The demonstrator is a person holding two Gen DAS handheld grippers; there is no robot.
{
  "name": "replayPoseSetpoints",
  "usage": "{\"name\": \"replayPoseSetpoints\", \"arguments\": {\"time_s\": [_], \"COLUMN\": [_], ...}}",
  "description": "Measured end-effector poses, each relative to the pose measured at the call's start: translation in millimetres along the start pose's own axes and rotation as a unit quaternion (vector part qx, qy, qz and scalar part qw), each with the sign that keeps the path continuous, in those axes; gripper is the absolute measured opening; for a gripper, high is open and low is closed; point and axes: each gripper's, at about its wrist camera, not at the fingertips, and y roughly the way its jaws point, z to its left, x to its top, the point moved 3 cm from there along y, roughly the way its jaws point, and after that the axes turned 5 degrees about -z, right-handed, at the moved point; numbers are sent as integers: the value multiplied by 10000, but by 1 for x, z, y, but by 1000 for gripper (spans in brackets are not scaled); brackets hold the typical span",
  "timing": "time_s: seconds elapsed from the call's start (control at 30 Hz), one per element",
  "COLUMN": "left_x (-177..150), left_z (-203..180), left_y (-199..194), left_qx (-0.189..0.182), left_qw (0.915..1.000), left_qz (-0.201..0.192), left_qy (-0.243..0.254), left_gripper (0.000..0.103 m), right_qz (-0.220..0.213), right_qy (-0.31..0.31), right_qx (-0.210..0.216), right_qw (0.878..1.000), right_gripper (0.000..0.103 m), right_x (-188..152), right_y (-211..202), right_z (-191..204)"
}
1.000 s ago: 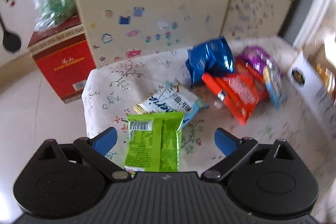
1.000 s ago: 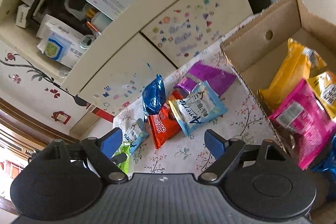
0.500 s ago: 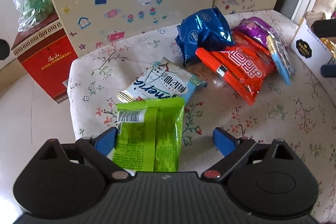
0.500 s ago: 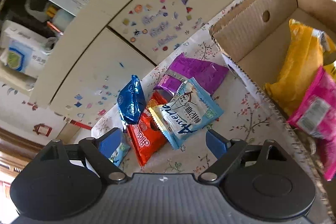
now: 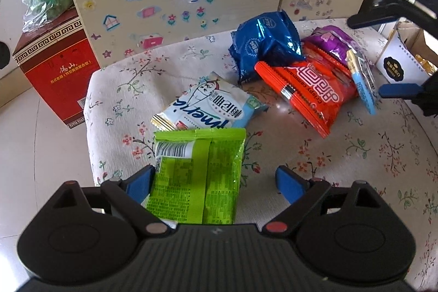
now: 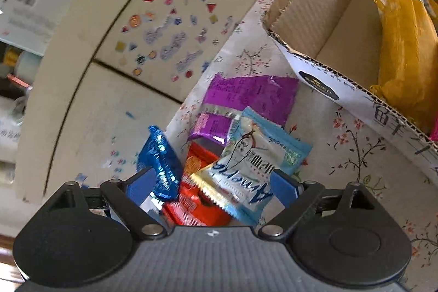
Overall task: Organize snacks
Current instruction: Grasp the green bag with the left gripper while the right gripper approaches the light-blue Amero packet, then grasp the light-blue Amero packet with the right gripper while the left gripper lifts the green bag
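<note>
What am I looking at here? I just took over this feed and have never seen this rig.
Two handheld grippers, each with a fisheye camera looking along its blue fingers. The left gripper is open around a green packet; its left finger touches the packet's edge, nothing is clamped. Ahead on the floral cloth lie a light-blue packet, plus blue, red and purple ones. The right gripper, also open and empty, hovers over a second light-blue packet in that pile. The cardboard box already holds a yellow packet.

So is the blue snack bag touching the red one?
Touching: in the left wrist view, the blue bag rests on the red bag's top edge.
</note>
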Motion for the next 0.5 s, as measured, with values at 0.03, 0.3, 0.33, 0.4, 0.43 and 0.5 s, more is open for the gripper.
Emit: {"name": "replayPoseSetpoints", "arguments": {"time_s": [0.03,0.3,0.33,0.4,0.43,0.5], "left_x": [0,2,2,2,3,3], "left_z": [0,-5,-6,-5,-5,-4], "left_y": [0,-5,-5,-5,-6,-7], "left_qx": [-1,-42,-21,13,36,59], "left_qw": [10000,10000,10000,10000,10000,10000], "left_qz": [-5,-58,-59,-59,-54,-35], "left_qy": [0,65,69,55,39,-9], "left_gripper": [92,67,65,62,60,58], "right_qz": [-30,-378,-388,-378,-382,-358], "right_qy": [-16,-868,-978,-1119,-1213,-1358], "right_qx": [-51,-400,-442,-390,-405,-311], "right_qw": [10000,9947,9935,9922,9911,9896], "right_gripper": [94,80,77,74,69,65], "right_x": [1,-7,-8,-11,-12,-15], "right_y": [3,10,10,9,8,6], "right_z": [-1,5,5,4,3,3]}}
